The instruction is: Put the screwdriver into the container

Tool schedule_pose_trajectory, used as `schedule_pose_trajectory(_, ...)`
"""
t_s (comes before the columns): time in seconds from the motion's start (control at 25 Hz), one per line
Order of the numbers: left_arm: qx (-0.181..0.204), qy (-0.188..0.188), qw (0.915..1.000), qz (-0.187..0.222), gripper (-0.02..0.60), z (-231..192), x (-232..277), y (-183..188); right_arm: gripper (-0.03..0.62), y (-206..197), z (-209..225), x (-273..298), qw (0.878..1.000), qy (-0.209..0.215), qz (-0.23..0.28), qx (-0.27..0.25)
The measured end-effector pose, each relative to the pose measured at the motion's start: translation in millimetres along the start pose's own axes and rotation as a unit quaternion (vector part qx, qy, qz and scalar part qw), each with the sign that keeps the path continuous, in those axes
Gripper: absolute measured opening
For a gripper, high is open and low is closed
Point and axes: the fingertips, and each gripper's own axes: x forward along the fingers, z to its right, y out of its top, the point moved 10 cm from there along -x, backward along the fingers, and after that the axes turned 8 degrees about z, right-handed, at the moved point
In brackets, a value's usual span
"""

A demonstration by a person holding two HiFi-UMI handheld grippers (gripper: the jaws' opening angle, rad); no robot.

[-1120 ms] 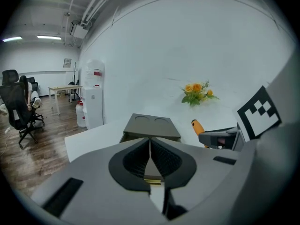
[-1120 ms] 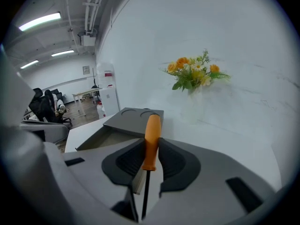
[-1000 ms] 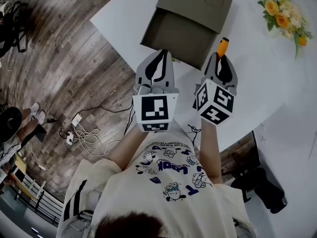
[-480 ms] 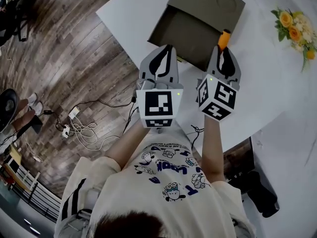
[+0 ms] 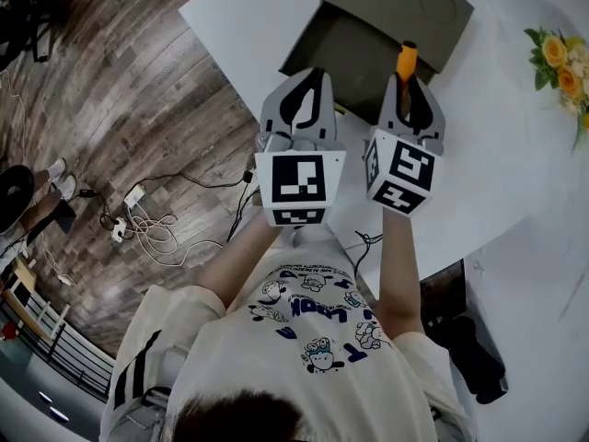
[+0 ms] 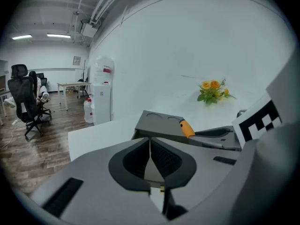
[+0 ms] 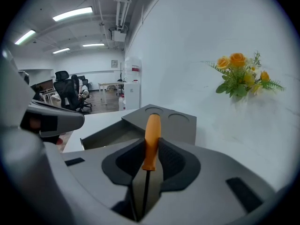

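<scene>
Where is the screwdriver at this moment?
The screwdriver is clamped in the right gripper, on the head view's right side, its orange handle pointing at the grey container just ahead.

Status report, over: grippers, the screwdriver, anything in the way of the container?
Left gripper jaws shut, empty. Right gripper jaws shut on screwdriver, orange handle forward. Container open, just ahead; screwdriver not yet inside. Nothing seen in the way.

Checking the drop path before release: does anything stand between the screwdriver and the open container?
Nothing visible does. The right gripper holds the screwdriver with its orange handle pointing straight at the open container just ahead. The left gripper, shut and empty, sits off to the left, outside that path.
</scene>
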Motion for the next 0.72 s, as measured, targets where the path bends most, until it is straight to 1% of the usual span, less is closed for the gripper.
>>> schedule_pose_trajectory(0.48, -0.005, 0.009, 0.9997, -0.023, 0.023, -2, 13, -16, 0.106, -19, -11, 24, 0.997, 0.044, -0.049, -0.028)
schedule_pose_trajectory(0.72, -0.010, 0.015, 0.9993, -0.033, 0.023, -7, 16, -23, 0.107, -21, -20, 30, 0.993, 0.054, -0.079, -0.073)
